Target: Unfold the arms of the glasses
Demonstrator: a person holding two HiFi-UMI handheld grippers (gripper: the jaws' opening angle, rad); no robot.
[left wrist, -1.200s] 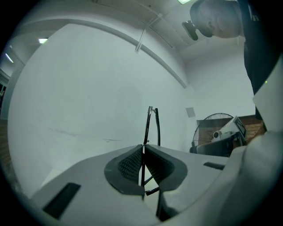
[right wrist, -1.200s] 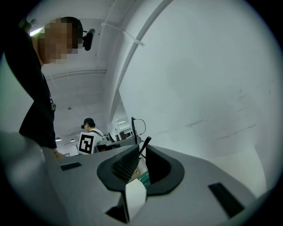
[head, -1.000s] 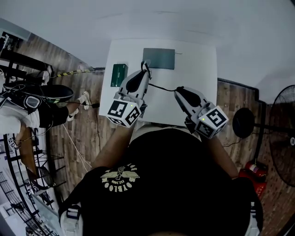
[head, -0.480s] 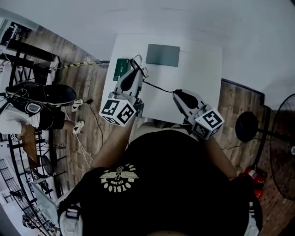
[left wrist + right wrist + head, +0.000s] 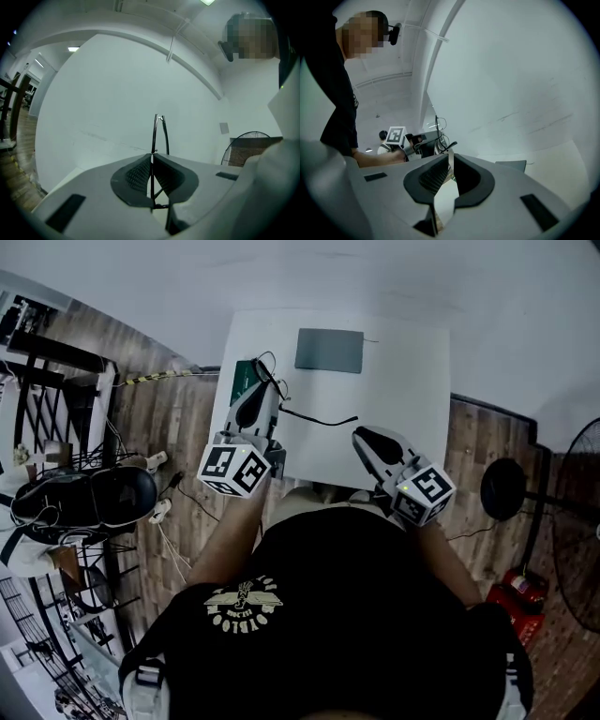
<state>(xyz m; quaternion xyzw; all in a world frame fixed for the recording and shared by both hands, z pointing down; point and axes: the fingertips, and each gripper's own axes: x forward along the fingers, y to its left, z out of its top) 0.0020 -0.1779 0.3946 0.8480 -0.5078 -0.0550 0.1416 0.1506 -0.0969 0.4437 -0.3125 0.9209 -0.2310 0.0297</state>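
Glasses (image 5: pixel 154 127) sat clamped in our left gripper (image 5: pixel 264 386) above the table (image 5: pixel 408 381), one arm stretched toward our right gripper (image 5: pixel 360 433). Its jaws, just closing, stood slightly apart and empty, the arm's tip just beyond them.

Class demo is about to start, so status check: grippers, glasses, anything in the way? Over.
Left gripper shut on glasses. Right gripper empty, jaws just closing, near swung-out arm tip. Green box by left gripper, not blocking.
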